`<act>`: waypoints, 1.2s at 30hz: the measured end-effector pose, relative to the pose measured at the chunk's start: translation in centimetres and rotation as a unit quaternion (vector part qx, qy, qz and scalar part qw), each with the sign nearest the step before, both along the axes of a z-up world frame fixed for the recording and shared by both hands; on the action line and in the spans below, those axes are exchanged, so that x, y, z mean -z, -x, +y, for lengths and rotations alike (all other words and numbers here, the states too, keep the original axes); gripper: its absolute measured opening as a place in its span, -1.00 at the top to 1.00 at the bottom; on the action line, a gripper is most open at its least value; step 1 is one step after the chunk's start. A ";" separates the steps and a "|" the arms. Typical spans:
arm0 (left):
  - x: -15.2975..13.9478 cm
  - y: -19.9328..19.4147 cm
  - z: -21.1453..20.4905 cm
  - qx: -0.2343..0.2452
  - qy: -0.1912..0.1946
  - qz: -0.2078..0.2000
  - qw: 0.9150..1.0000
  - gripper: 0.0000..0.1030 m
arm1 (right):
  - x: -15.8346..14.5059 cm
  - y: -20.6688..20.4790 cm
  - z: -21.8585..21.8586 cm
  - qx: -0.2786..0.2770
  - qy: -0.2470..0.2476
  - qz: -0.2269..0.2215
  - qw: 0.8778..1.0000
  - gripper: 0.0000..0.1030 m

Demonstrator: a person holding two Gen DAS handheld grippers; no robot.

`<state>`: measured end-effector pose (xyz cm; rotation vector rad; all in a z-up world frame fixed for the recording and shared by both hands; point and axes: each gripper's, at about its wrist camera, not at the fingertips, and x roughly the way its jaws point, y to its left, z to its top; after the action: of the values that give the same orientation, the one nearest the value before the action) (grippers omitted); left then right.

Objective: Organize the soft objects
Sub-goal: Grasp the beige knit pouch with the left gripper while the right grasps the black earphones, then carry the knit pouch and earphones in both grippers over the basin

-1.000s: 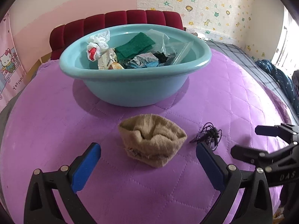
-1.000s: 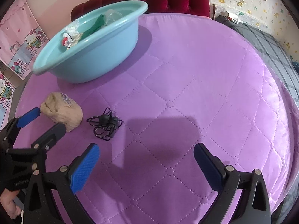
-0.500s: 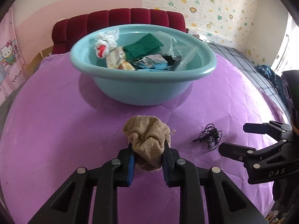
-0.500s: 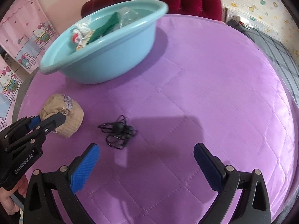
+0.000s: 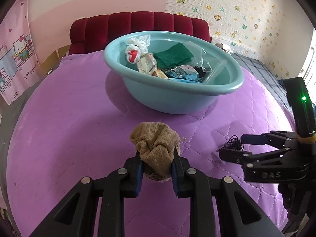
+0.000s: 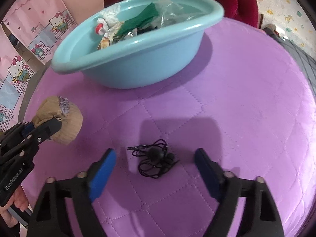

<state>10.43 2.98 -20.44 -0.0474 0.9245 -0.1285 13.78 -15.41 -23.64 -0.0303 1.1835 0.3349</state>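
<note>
Fingers of your left gripper [image 5: 156, 165] are pinched tight on the tan knitted sock [image 5: 156, 146], squeezing its bunched middle between the blue pads; from the right camera the sock [image 6: 65, 122] looks lifted a little off the purple bedspread [image 6: 246, 108], though you cannot tell this for sure. It sits toward the left edge of the bed, in front of the blue basin [image 5: 177, 98].

Your right gripper [image 6: 155, 169] has its fingers [image 6: 102, 167] closing at this moment, one on each side of the tangle of black earphones [image 6: 156, 158]. The pads are apart from the cord on both sides, so nothing is gripped there. The earphones lie flat on the bedspread, near the sock and to its right, also in front of the basin. In the left camera the right gripper [image 5: 233, 148] reaches in from the right edge with the earphones [image 5: 234, 142] just behind its tips.

The basin stands further back on the bed, toward the red headboard [image 5: 138, 23]. It holds a green cloth [image 5: 173, 56], a crumpled white bag [image 5: 136, 46], clear plastic bags [image 5: 211, 63] and some shiny packets [image 5: 181, 72].
</note>
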 end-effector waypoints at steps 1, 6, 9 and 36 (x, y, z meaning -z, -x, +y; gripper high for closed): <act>0.0 0.0 0.1 -0.001 0.000 0.000 1.000 0.50 | 0.1 -0.1 0.2 -0.001 0.006 -0.001 1.000 -0.23; 0.0 0.0 0.5 -0.009 0.005 0.003 1.000 0.50 | -0.6 0.1 0.8 -0.013 0.005 -0.007 1.000 0.73; -0.2 0.1 0.4 -0.005 0.007 0.002 1.000 0.50 | -1.0 0.2 1.2 -0.018 0.006 -0.012 1.000 0.76; -4.5 1.9 -0.9 0.059 -0.007 0.000 0.998 0.50 | -7.0 4.0 1.8 0.005 -0.001 -0.039 0.999 0.76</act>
<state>8.49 2.06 -15.89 0.0195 0.9273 -0.2322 9.77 -13.59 -16.62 -0.0368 1.1058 0.3237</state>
